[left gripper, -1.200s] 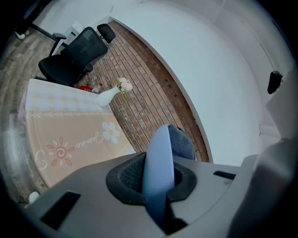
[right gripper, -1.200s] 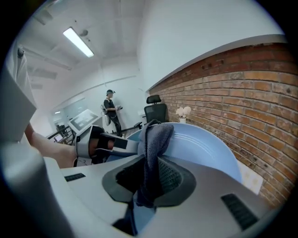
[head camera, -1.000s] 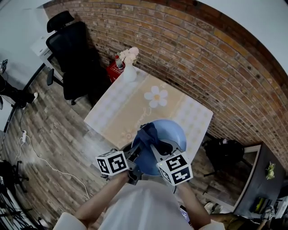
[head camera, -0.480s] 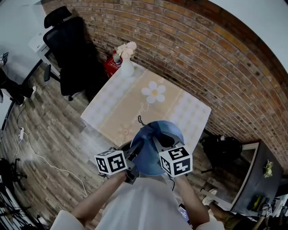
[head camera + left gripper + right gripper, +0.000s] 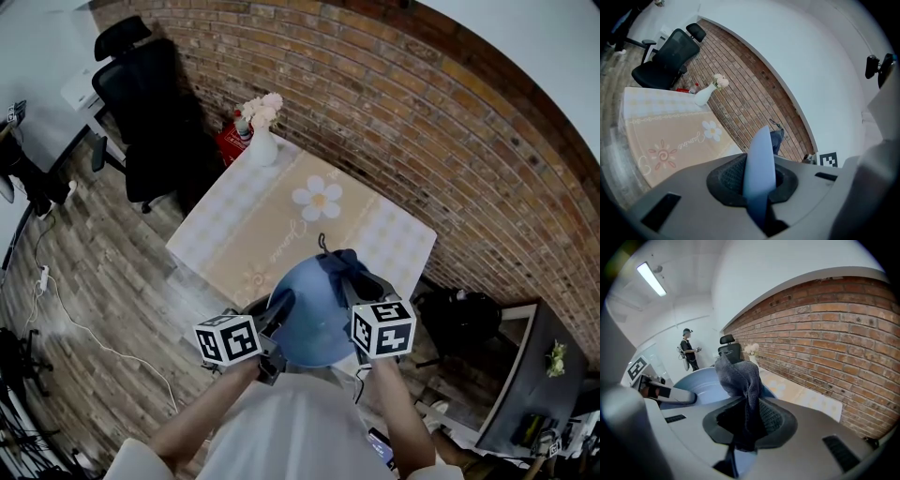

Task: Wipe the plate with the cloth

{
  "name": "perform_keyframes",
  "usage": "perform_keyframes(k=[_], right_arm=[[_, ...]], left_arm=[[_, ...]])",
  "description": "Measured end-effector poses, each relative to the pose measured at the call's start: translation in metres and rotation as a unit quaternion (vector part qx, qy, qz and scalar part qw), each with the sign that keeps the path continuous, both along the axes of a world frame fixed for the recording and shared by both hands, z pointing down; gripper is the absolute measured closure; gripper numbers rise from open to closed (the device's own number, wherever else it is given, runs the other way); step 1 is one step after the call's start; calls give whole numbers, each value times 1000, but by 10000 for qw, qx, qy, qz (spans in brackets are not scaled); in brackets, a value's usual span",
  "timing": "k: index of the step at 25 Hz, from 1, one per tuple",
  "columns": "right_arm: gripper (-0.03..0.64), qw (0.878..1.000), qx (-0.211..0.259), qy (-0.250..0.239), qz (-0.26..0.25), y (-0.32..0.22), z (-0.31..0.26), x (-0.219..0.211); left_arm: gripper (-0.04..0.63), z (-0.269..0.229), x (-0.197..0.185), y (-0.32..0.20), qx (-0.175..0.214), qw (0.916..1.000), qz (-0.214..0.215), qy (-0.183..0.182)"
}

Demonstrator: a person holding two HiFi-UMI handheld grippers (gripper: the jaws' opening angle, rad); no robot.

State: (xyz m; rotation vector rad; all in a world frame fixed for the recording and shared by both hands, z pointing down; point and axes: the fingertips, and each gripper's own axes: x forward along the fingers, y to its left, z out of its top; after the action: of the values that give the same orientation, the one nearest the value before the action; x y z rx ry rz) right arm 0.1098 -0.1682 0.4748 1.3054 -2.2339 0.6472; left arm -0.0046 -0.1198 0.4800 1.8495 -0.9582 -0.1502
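Surface (image 5: 246, 217): one, under a beige flower-print cover, beside the brick wall.
Chair (image 5: 141, 98): one, black, on the floor beyond the surface's far left corner.
Plate (image 5: 314, 314): one, blue, held in the air above the surface's near edge, between the two grippers.
Left gripper (image 5: 279, 306): one; jaws clamped on the plate's left rim, which runs edge-on between them in the left gripper view.
Right gripper (image 5: 362, 287): one; jaws closed on the cloth.
Cloth (image 5: 341, 266): one, dark blue, bunched at the plate's upper right edge.
Vase (image 5: 262, 148): one, white, holding pale flowers, on the surface's far corner.
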Motion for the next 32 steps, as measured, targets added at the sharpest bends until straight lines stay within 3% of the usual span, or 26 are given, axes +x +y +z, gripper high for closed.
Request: perform_keyframes(k=[5, 12, 21, 32], right_arm=[[534, 9995, -59, 79, 315, -6, 5, 29], [534, 9988, -60, 335, 365, 0, 8, 43], [534, 9962, -33, 866, 97, 19, 14, 35], [534, 9968, -315, 714, -146, 59, 26, 4]], left_arm=[[548, -7, -7, -9, 100, 9999, -110, 18], [548, -17, -15, -24, 173, 9994, -304, 77], [548, -23, -32, -39, 164, 9984, -514, 162], [548, -20, -42, -46, 28, 9975, -687, 143]])
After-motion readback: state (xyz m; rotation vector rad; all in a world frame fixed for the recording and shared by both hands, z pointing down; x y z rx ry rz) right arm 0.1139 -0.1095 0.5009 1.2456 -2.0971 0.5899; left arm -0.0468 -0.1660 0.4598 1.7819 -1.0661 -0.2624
